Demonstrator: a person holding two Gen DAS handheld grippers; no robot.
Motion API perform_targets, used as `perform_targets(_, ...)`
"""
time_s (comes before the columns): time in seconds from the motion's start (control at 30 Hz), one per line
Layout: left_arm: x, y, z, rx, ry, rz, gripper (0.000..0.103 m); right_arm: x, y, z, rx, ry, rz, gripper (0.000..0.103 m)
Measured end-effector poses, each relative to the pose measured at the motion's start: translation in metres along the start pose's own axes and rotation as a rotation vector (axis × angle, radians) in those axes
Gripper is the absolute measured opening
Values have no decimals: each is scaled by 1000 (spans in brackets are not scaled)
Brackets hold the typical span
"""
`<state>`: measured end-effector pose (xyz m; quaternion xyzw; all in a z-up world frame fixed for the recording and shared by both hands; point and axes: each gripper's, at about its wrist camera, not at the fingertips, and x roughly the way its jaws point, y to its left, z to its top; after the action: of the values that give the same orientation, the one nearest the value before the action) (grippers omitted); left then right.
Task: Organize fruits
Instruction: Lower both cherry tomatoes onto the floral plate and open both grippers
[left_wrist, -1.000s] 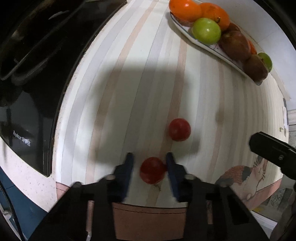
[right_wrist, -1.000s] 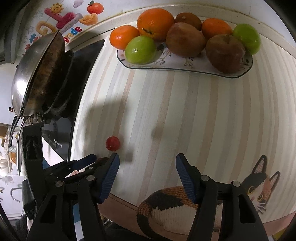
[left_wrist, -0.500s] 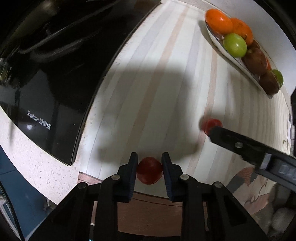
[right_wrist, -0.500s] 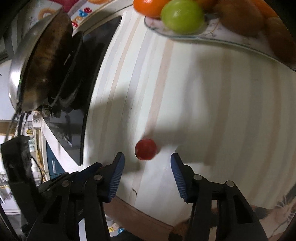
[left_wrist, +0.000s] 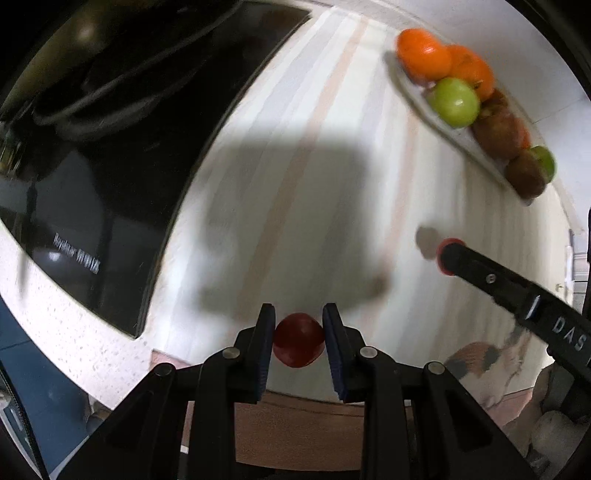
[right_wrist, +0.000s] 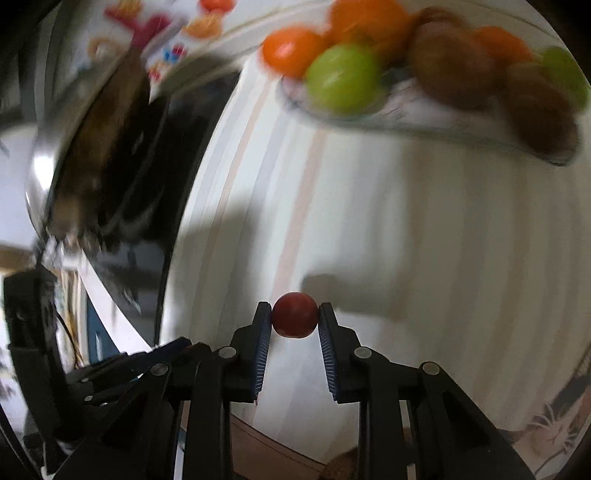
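A small red fruit (left_wrist: 298, 345) is pinched between the blue pads of my left gripper (left_wrist: 299, 332), which points straight down over the striped counter near its front edge. My right gripper (right_wrist: 295, 317) is shut on a second small red fruit (right_wrist: 295, 314), held at its fingertips. In the left wrist view that second red fruit (left_wrist: 445, 247) peeks out behind the right gripper's black finger (left_wrist: 491, 277). The fruit plate (right_wrist: 406, 110) at the back holds oranges, green fruits and brown fruits; in the left wrist view the same plate (left_wrist: 454, 136) lies at the upper right.
A black cooktop (left_wrist: 110, 166) fills the left side, with a steel pan (right_wrist: 74, 158) on it. A cat-pattern mat (left_wrist: 480, 362) lies at the counter's right front. The wall with stickers (right_wrist: 155, 40) runs behind the plate.
My right gripper came down around the second red fruit and closed on it. My left gripper, holding its fruit throughout, lifted a little and shifted, so the plate now sits farther right in its view.
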<state>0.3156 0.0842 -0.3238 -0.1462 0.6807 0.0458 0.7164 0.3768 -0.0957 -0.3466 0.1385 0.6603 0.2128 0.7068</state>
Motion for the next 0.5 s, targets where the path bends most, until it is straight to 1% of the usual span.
perform_targets(0.1, -12, -25, 16, 27, -23, -46, 24, -31, -23, 10, 60, -84, 6, 28)
perform_targets(0.17, -21, -48, 31, 55, -46, -83, 24, -51, -40, 19, 91, -143, -1, 28)
perform_targets(0.27, -32, -84, 61, 91, -74, -136, 24, -67, -61, 33, 128, -195, 0, 28)
perform_targets(0.37, -35, -113, 91, 118, -90, -183, 24, -76, -74, 45, 137, -230, 2, 28)
perform_targets(0.5, -33, -135, 132, 132, -88, -213, 24, -71, -79, 60, 121, -251, -21, 28)
